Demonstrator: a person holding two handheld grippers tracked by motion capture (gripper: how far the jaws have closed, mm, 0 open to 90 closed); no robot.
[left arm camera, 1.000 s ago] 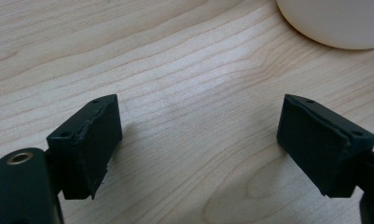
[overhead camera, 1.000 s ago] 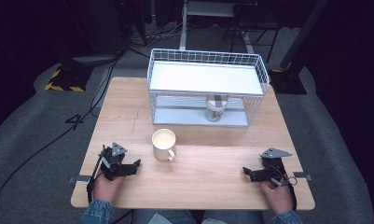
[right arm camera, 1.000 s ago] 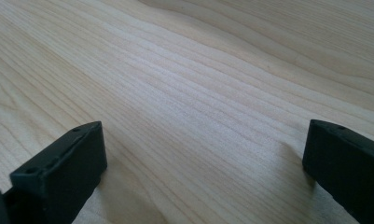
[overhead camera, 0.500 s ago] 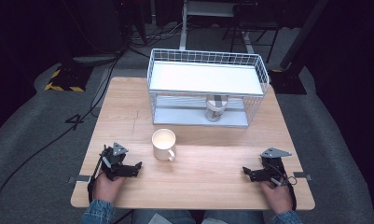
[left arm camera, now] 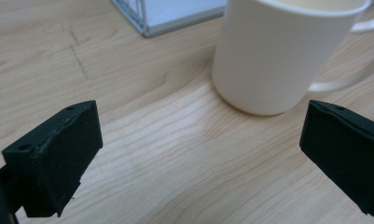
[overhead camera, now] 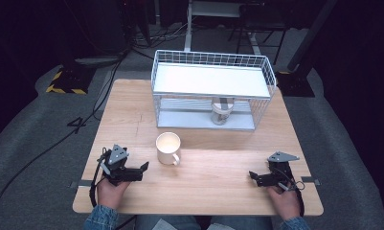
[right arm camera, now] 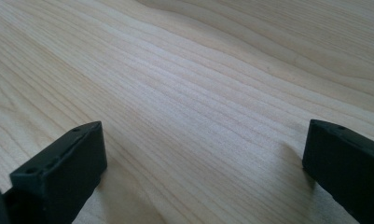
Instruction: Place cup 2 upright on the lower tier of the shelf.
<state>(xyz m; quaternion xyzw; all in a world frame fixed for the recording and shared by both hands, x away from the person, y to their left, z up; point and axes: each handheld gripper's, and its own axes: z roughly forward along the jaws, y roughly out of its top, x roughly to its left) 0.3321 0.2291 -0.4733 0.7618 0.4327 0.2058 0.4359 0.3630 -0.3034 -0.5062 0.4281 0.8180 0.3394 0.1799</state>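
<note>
A cream mug (overhead camera: 168,148) stands upright on the wooden table (overhead camera: 213,172), its handle toward the front right. My left gripper (overhead camera: 142,170) rests low at the front left, a short way left of the mug, jaws wide apart and holding nothing. In the left gripper view the mug (left arm camera: 287,51) stands just beyond the open left gripper (left arm camera: 198,154), toward the right jaw. My right gripper (overhead camera: 253,177) lies at the front right, open over bare wood. Bare table grain lies between the jaws of the right gripper (right arm camera: 203,172) in its own view.
A white wire rack (overhead camera: 212,91) with a flat top shelf stands at the back of the table. A small jar (overhead camera: 221,113) sits under that shelf on the rack's lower tray. Dark floor with cables surrounds the table.
</note>
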